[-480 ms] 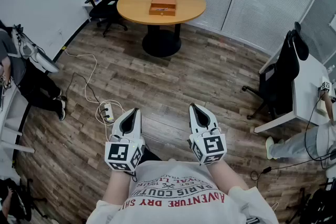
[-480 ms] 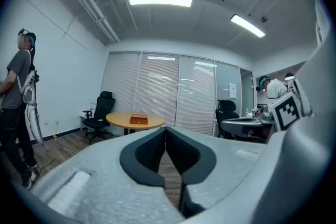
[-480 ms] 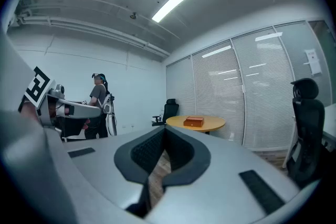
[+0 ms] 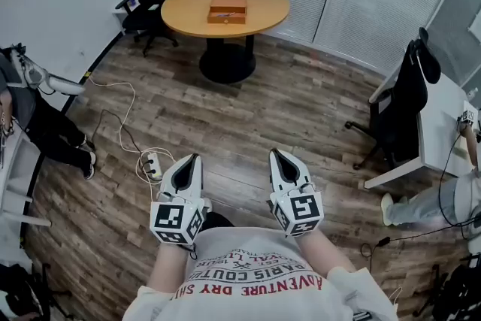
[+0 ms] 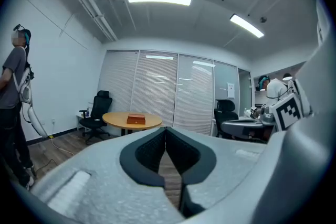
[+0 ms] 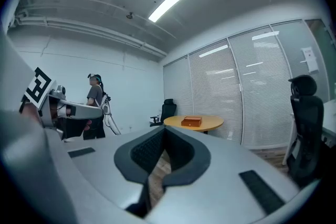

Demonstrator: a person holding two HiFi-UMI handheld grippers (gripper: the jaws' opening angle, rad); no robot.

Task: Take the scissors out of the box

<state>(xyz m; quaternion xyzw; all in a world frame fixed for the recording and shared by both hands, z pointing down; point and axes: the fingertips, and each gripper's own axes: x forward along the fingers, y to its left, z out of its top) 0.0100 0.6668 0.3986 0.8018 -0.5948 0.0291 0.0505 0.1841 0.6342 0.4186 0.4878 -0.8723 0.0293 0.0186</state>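
While the left gripper (image 4: pixel 195 158) and right gripper (image 4: pixel 275 153) sit low in front of the person's white printed T-shirt (image 4: pixel 248 267), the small brown wooden box (image 4: pixel 227 10) is way across the room. It's near the middle of the round light-wood table (image 4: pixel 263 15), lid down, so the scissors can't be seen. Left claw is clenched, tips meeting, nothing in it. Right one's the same, pads together and empty. Both point over the dark wood-plank floor (image 4: pixel 301 109) toward the table.
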